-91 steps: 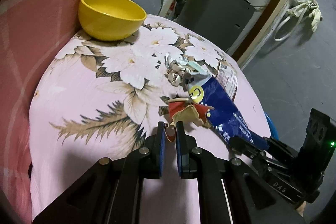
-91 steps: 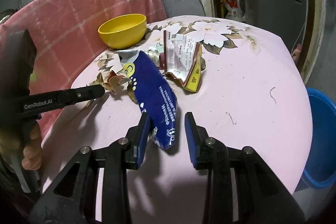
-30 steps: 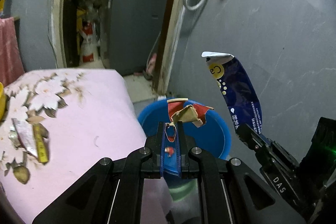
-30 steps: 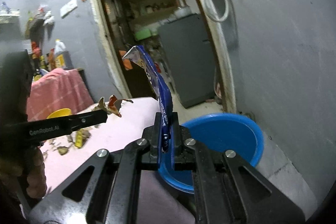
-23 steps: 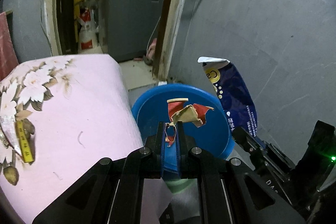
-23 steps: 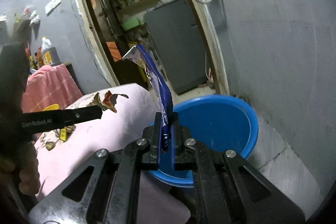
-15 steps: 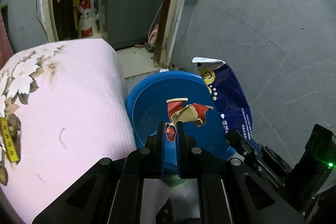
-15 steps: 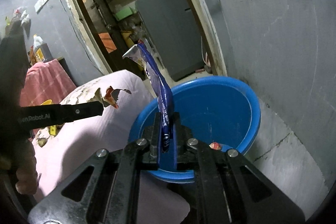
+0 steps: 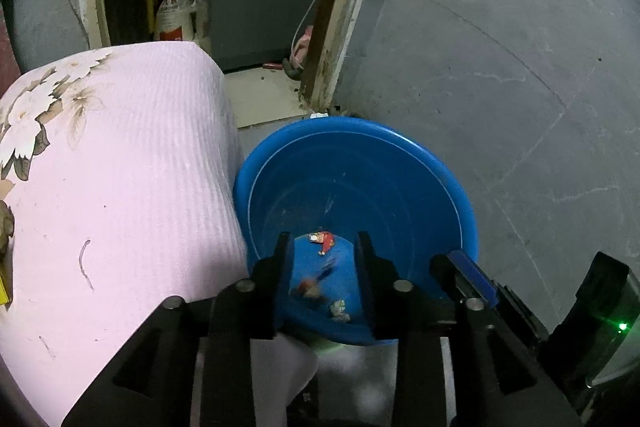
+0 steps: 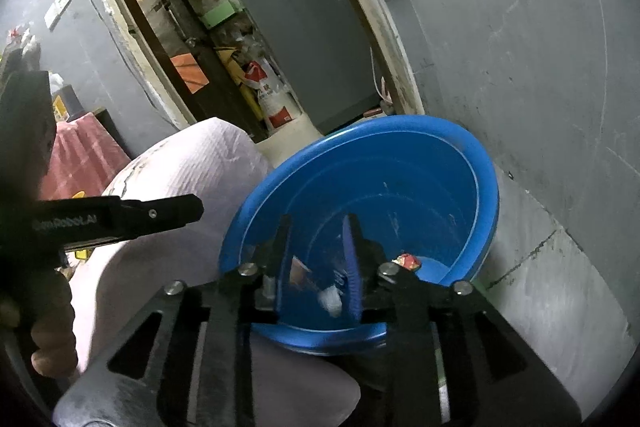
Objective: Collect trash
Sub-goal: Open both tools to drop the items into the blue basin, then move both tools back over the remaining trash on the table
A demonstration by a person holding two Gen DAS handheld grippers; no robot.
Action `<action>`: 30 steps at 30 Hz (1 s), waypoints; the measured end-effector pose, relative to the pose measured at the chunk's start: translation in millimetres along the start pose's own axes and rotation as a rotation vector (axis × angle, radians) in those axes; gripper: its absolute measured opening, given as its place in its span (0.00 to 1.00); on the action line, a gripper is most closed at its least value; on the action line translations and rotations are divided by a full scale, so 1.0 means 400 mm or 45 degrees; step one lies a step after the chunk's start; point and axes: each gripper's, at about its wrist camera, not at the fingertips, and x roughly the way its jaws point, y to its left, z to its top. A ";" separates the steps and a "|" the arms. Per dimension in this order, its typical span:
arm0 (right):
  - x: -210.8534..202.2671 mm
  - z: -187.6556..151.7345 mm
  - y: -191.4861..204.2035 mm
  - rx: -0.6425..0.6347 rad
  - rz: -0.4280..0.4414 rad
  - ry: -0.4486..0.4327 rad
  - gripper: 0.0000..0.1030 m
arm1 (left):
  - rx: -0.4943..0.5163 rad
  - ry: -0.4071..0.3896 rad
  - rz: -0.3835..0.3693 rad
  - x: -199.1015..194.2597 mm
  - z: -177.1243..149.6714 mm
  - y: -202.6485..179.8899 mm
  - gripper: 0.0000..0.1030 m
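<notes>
Trash scraps (image 9: pixel 323 239) lie inside the blue basin (image 9: pixel 460 195) on the floor beside the pink floral desk (image 9: pixel 120 155). Both the left tool (image 9: pixel 320 247) and right tool (image 10: pixel 318 231) hang above it, fingers spread apart, gripping nothing; one blurred piece (image 9: pixel 310 289) seems mid-fall.

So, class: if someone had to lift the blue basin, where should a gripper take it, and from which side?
Grip the basin's rim from above, one finger inside the wall and one outside. The rim is a thin flared lip; the right side is free, while the table crowds the left.
</notes>
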 end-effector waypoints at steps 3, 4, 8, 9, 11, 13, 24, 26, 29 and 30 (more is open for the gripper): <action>-0.001 -0.001 -0.003 0.004 -0.004 0.002 0.55 | -0.010 -0.007 -0.005 -0.006 0.001 0.000 0.27; -0.003 -0.002 -0.002 0.004 -0.006 0.000 0.56 | -0.012 -0.011 -0.005 -0.011 0.001 0.000 0.27; -0.016 0.002 0.007 -0.001 -0.011 -0.014 0.57 | -0.010 -0.037 -0.002 -0.041 -0.003 0.004 0.27; -0.020 0.004 0.011 -0.004 -0.012 -0.019 0.57 | -0.010 -0.043 -0.002 -0.047 -0.003 0.005 0.27; -0.028 0.007 0.017 -0.012 -0.012 -0.029 0.58 | -0.007 -0.059 0.000 -0.065 -0.006 0.006 0.27; -0.037 0.011 0.025 -0.020 -0.012 -0.040 0.58 | -0.004 -0.075 0.003 -0.080 -0.006 0.009 0.27; -0.118 0.051 0.117 -0.096 0.003 -0.129 0.64 | -0.033 -0.208 0.023 -0.234 -0.023 0.066 0.27; -0.136 0.057 0.146 -0.119 0.012 -0.150 0.66 | -0.044 -0.250 0.033 -0.277 -0.028 0.083 0.29; -0.163 0.066 0.196 -0.157 0.029 -0.186 0.69 | -0.067 -0.319 0.047 -0.338 -0.037 0.111 0.36; -0.172 0.068 0.215 -0.172 0.035 -0.198 0.72 | -0.074 -0.345 0.054 -0.361 -0.041 0.123 0.37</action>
